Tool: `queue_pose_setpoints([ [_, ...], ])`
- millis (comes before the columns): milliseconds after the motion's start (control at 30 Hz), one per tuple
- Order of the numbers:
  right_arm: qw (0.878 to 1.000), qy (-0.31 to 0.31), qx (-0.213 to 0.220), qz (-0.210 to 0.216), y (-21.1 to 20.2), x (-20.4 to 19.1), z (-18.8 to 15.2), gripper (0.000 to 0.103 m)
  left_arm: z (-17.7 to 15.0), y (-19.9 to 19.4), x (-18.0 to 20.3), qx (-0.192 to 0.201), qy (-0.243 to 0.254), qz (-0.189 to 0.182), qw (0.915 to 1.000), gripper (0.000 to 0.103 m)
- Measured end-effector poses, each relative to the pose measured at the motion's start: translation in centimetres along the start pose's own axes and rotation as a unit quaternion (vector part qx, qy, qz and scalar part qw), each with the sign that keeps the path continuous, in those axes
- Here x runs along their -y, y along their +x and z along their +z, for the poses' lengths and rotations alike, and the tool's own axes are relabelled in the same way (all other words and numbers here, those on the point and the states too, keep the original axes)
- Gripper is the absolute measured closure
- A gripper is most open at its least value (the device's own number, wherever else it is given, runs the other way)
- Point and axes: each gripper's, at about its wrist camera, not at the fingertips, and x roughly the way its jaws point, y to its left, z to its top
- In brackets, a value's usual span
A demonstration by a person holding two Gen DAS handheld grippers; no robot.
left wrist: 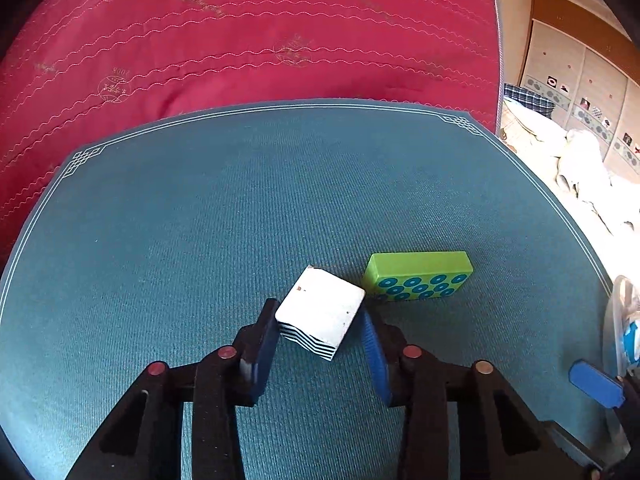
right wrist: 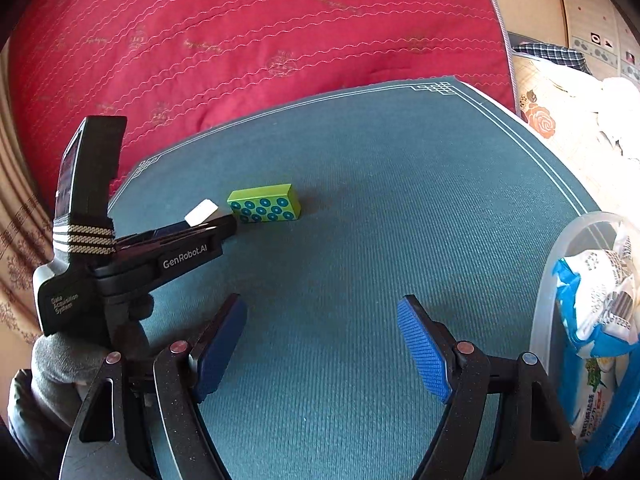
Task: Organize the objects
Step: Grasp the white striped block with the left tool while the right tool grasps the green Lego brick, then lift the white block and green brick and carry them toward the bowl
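A white block with striped sides (left wrist: 320,312) sits tilted between the fingers of my left gripper (left wrist: 320,320), which is shut on it just above the teal mat (left wrist: 200,208). It also shows in the right wrist view (right wrist: 201,212). A green tile with blue circles (left wrist: 418,276) lies on the mat just right of the white block and shows in the right wrist view (right wrist: 265,203). My right gripper (right wrist: 322,320) is open and empty over the mat's near side. The left gripper (right wrist: 192,240) appears at the left of that view.
A clear plastic tub (right wrist: 560,280) holding a blue and white packet (right wrist: 596,320) stands at the mat's right edge. A red quilt (left wrist: 240,32) lies behind the mat. White bedding and a cabinet are at the far right.
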Motion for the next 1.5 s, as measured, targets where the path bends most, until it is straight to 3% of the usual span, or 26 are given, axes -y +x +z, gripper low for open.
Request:
queue_pose_setpoints([
  [167, 1.0, 0.007, -0.005, 0.0, 1.7, -0.7, 1.1, 0.024, 0.0, -0.5, -0.7, 0.0, -0.01, -0.025, 0.9996, 0.061],
  [300, 1.0, 0.007, -0.008, 0.005, 3.1, -1.6, 2.0, 0.024, 0.2, -1.3, -1.7, 0.014, -0.013, -0.006, 0.9998, 0.061],
  [567, 0.999, -0.027, -0.004, 0.016, 5.6, -4.6, 4.6, 0.024, 1.0, -2.6, -5.6, 0.029, -0.08, -0.001, 0.9963, 0.061],
  [833, 0.998, -0.062, -0.006, -0.014, 8.6, -7.1, 5.8, 0.024, 1.3, -3.3, -7.6, 0.04, -0.114, 0.008, 0.9926, 0.061],
  [1067, 0.998, -0.057, -0.013, -0.029, 9.7, -7.1, 6.2, 0.025, 1.2, -3.1, -7.7, 0.037, -0.115, 0.004, 0.9926, 0.061],
  [1200, 0.997, -0.064, -0.012, -0.051, 9.9, -7.4, 6.3, 0.04, 1.2, -3.0, -7.6, 0.036, -0.114, 0.002, 0.9929, 0.061],
  [1500, 0.997, -0.064, -0.01, -0.044, 8.8, -7.0, 5.3, 0.04, 1.1, -3.4, -7.2, 0.039, -0.112, -0.006, 0.9929, 0.061],
])
